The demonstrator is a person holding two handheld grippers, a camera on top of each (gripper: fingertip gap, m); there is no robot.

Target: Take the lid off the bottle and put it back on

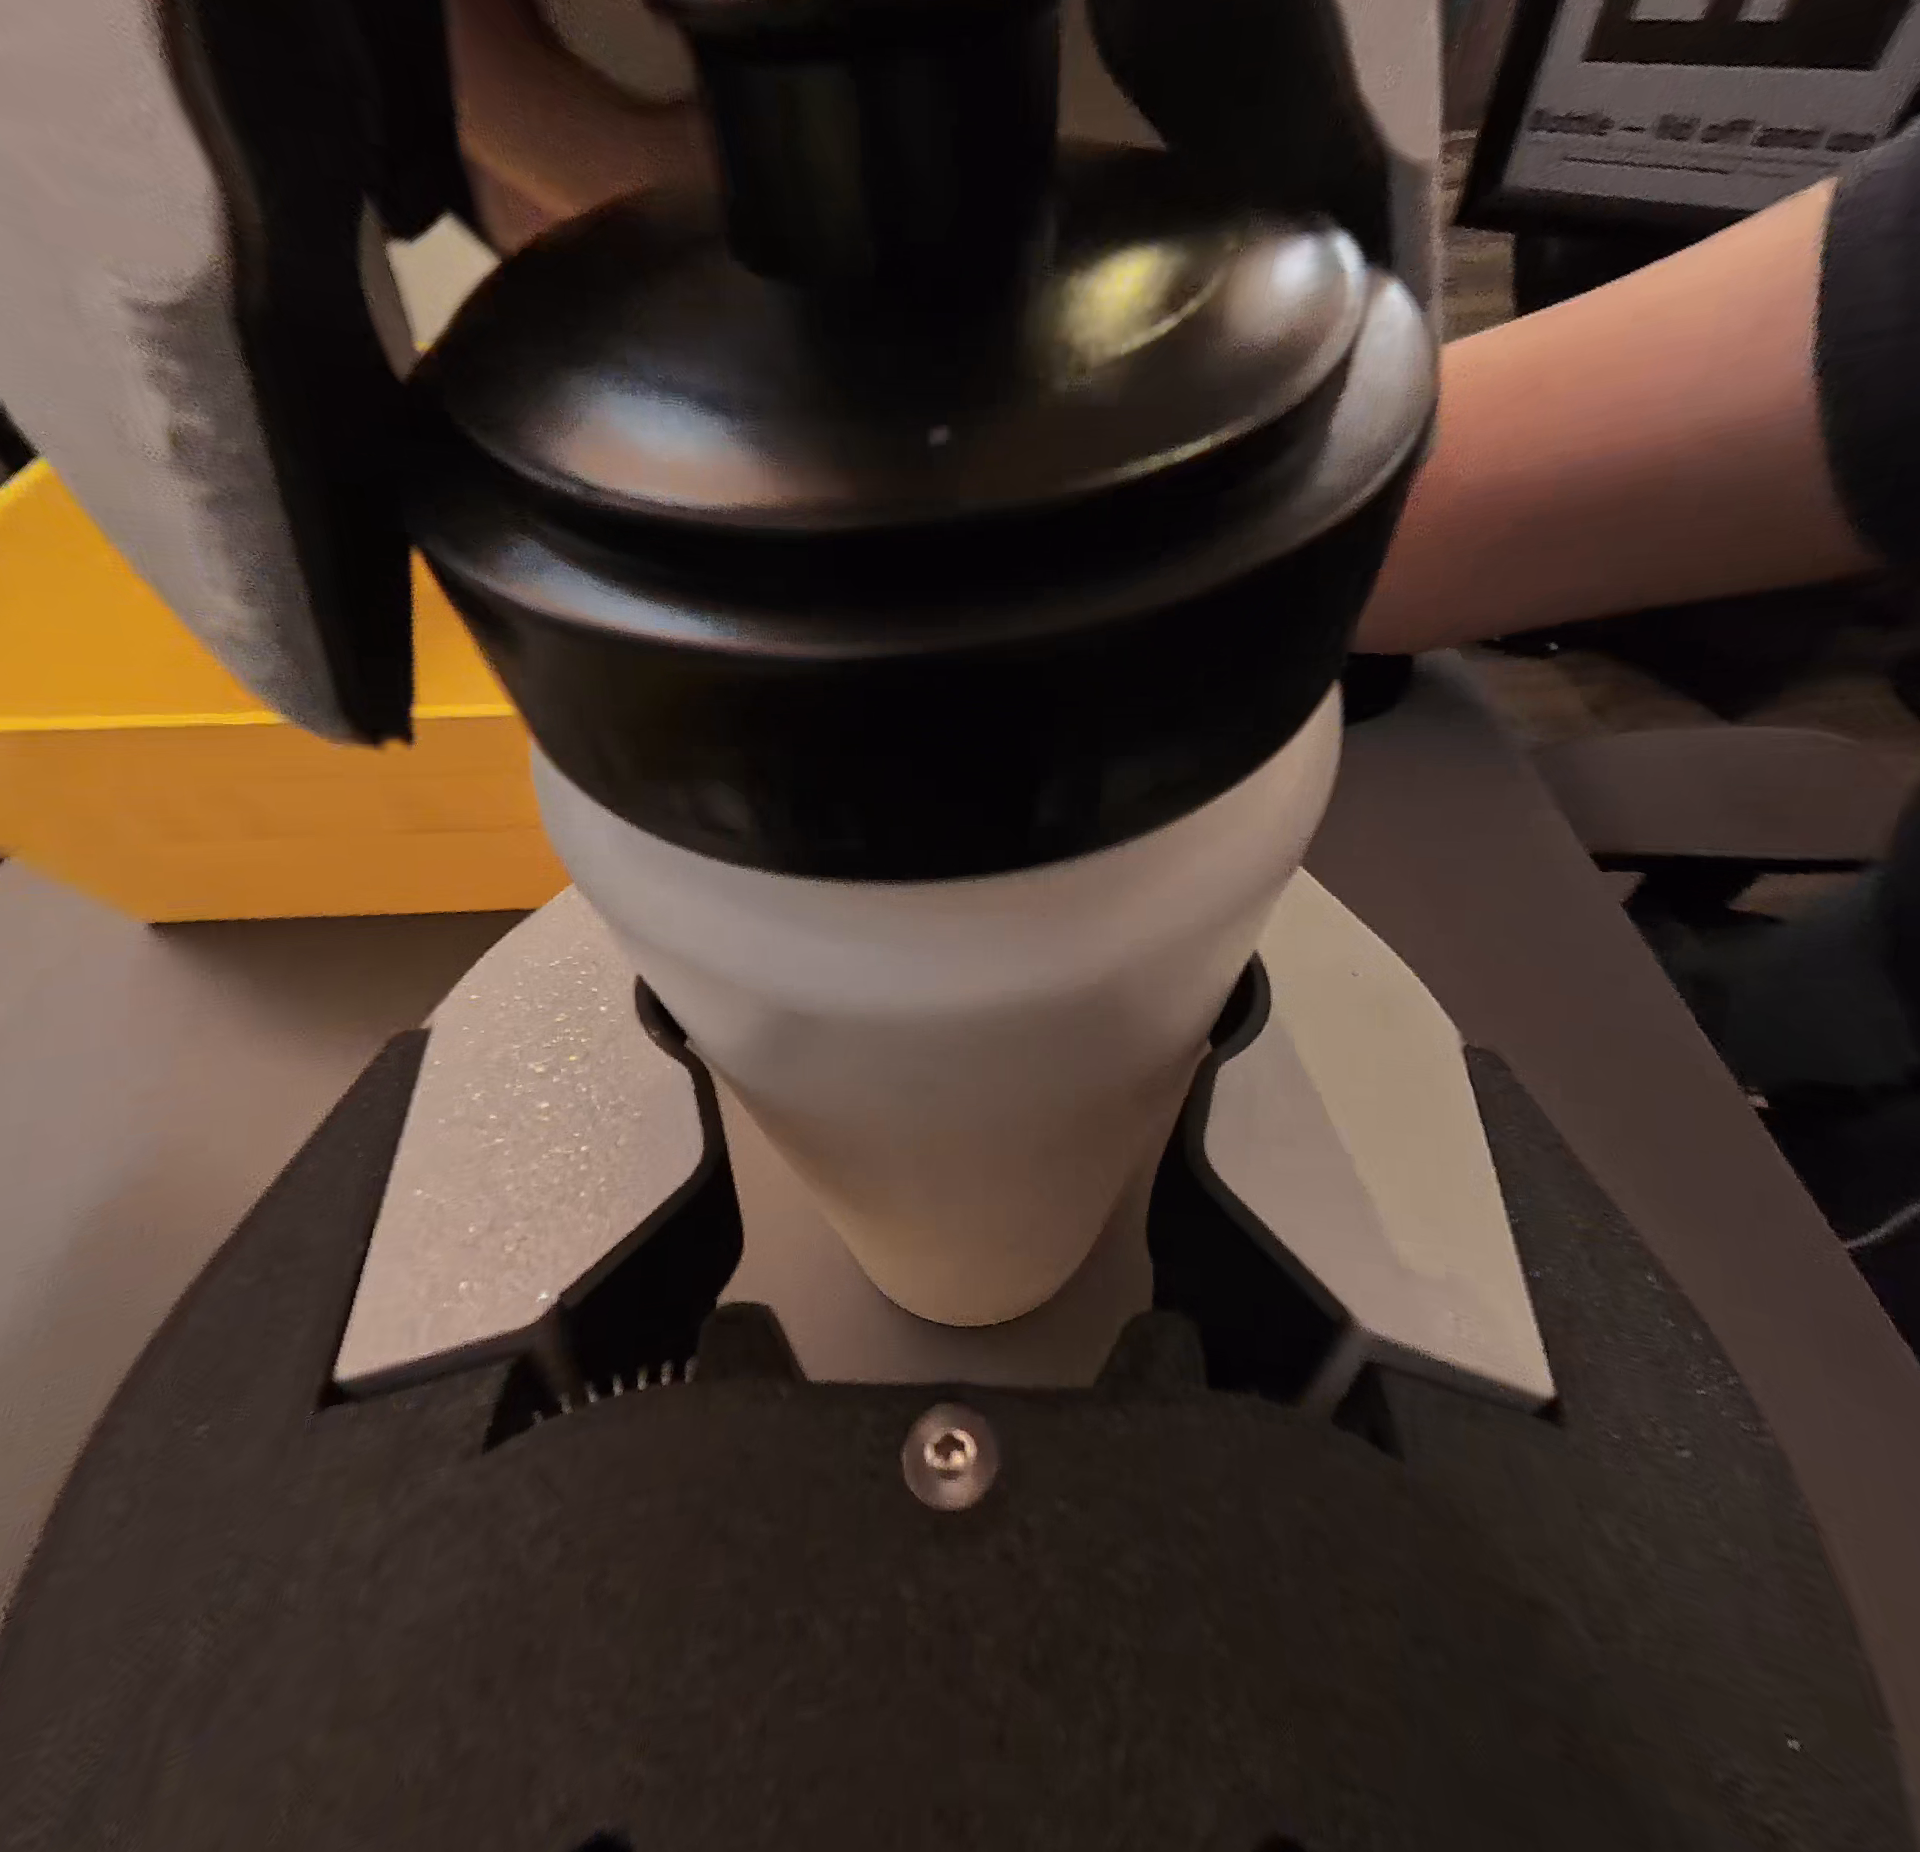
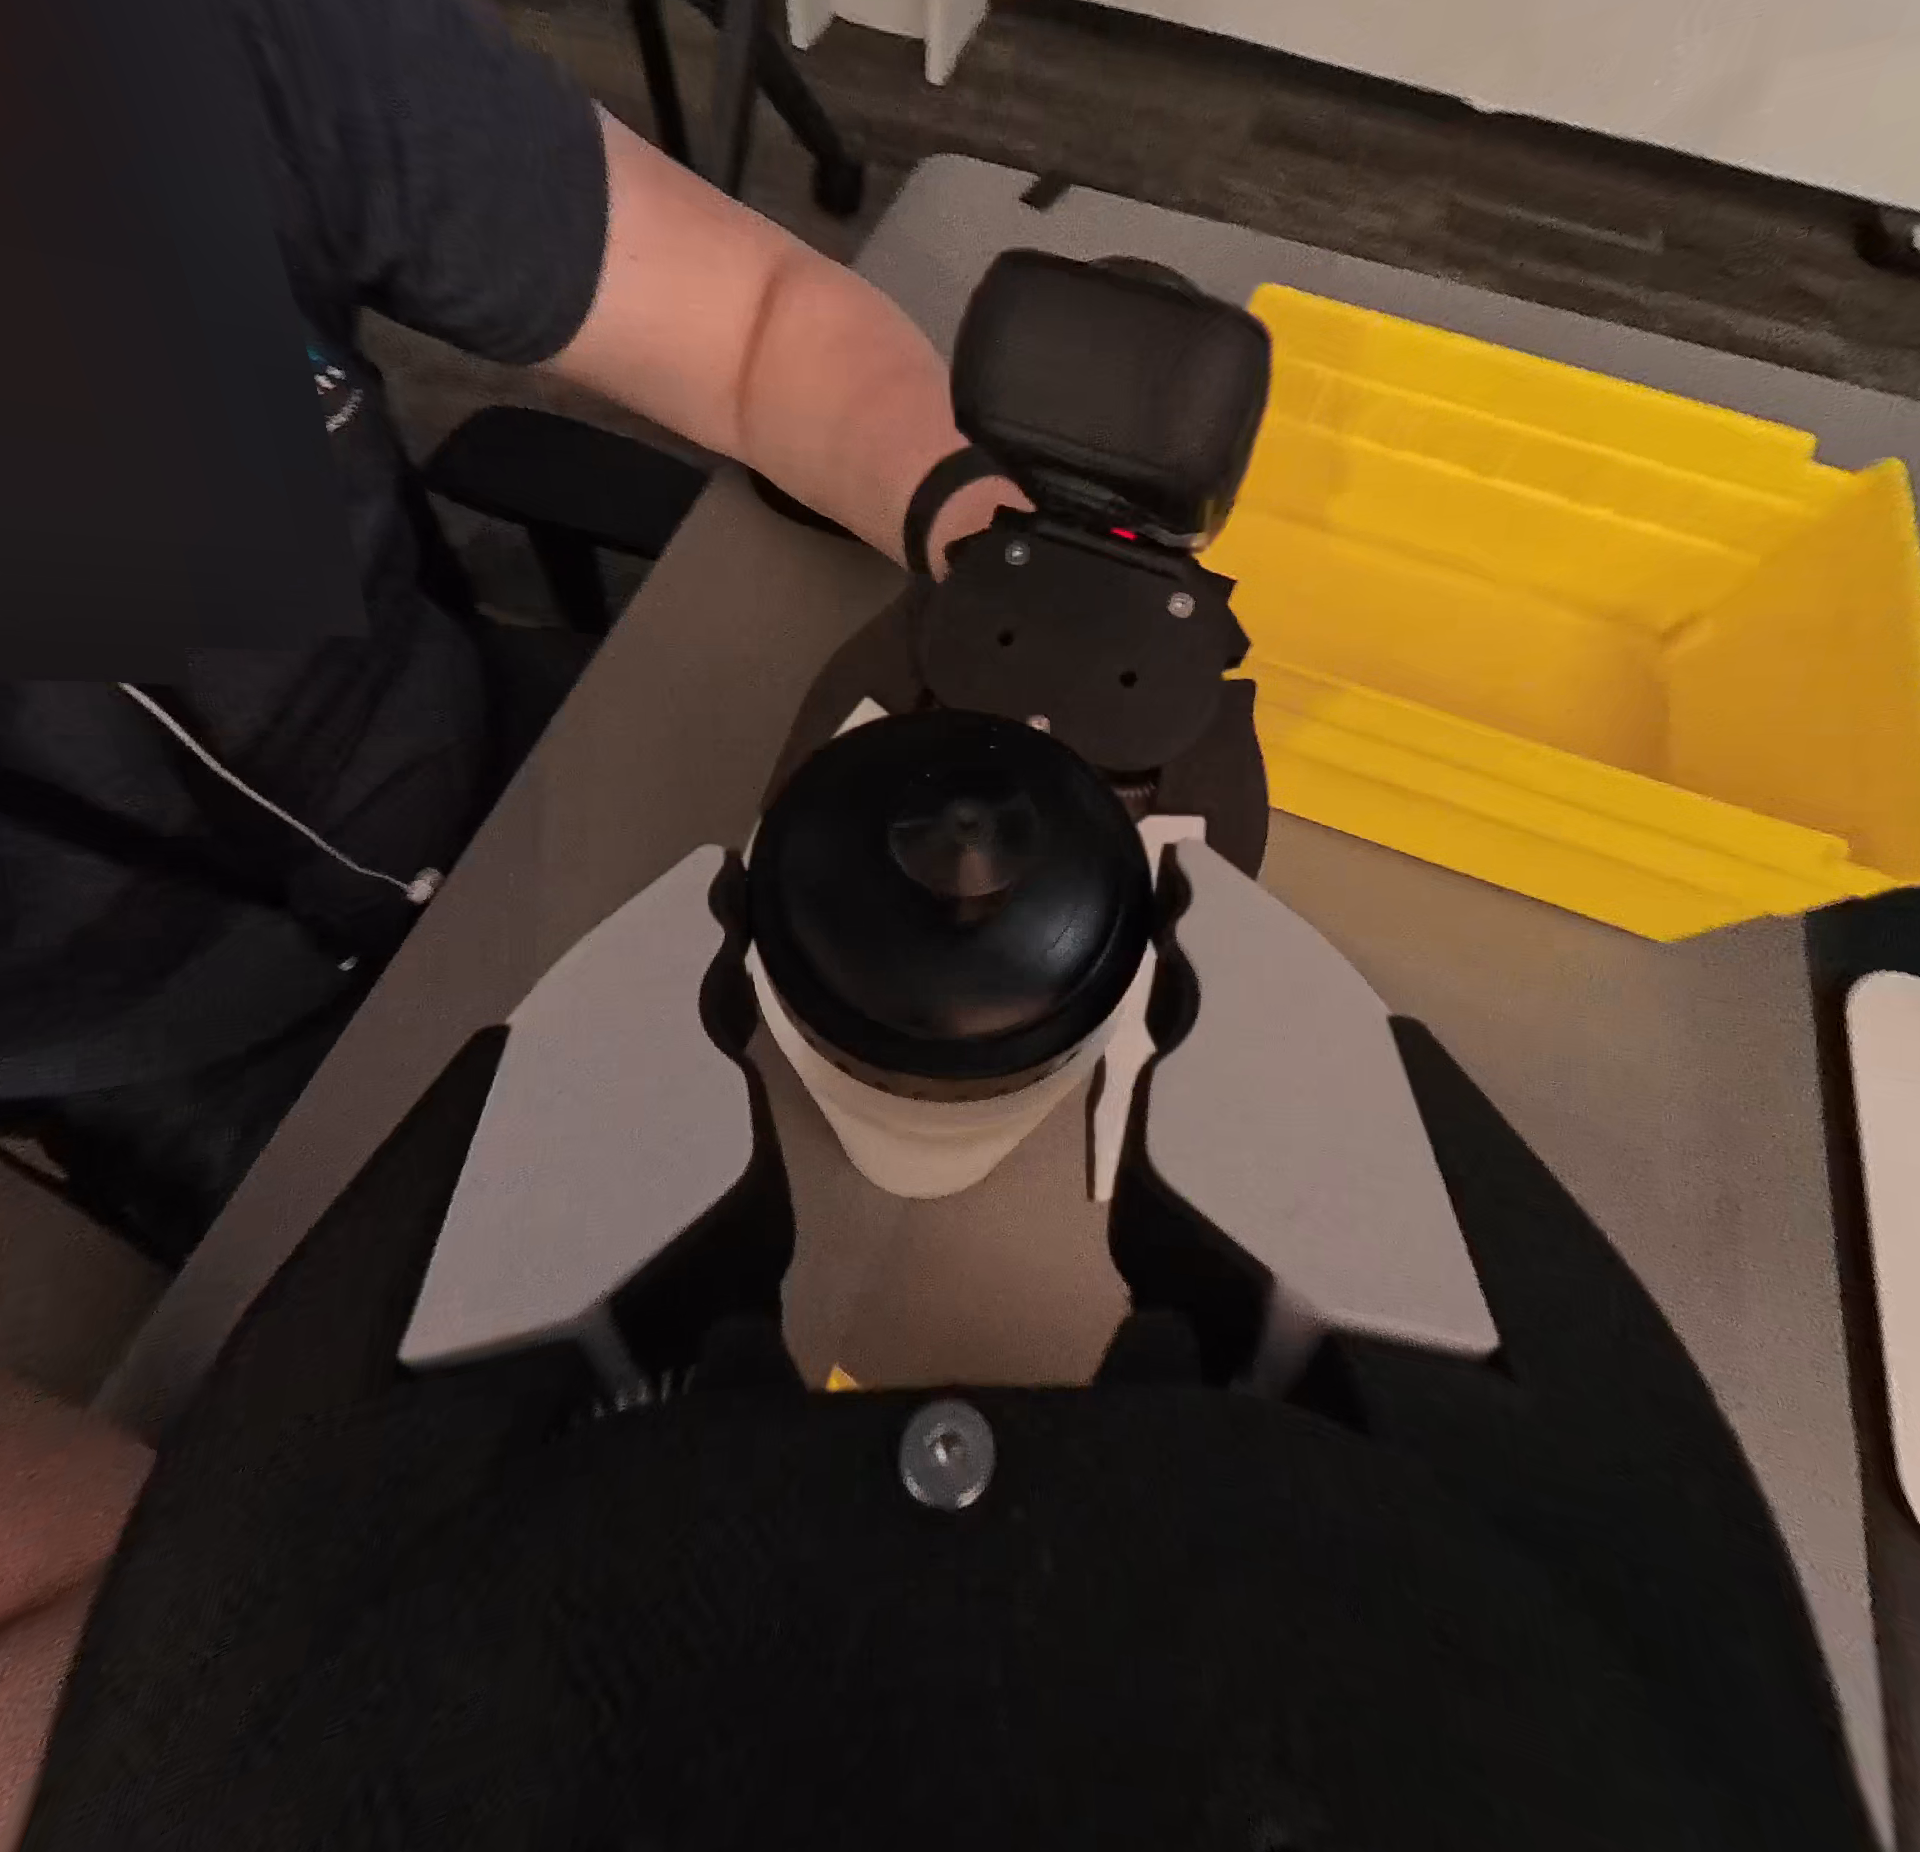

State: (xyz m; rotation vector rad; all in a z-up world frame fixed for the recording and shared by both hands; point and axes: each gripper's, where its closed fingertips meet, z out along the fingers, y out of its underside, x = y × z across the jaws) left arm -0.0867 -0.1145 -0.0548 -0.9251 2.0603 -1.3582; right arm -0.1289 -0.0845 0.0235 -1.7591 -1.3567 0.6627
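Evidently, the bottle (image 1: 914,1054) is being held upright on the grey table (image 2: 1558,1127), its white body being clasped low down by the left gripper (image 1: 951,1033), whose fingers are being pressed against both sides of the body just below the lid (image 1: 914,514). From above, the black lid (image 2: 951,919) is being straddled by the right gripper (image 2: 951,955), one fingertip being set at each side of the lid's rim; the jaws are being drawn in narrowly around it, though whether firm contact is being made on both sides cannot be told, as a thin gap seems to be showing on one side. The lid is being seen seated squarely on the bottle, with no gap between its skirt and the white shoulder. Whether it is being loosened for removal or tightened after replacement cannot be judged from these views alone. A yellow bin (image 2: 1558,639) is being left untouched beyond the left gripper, well clear of the bottle.
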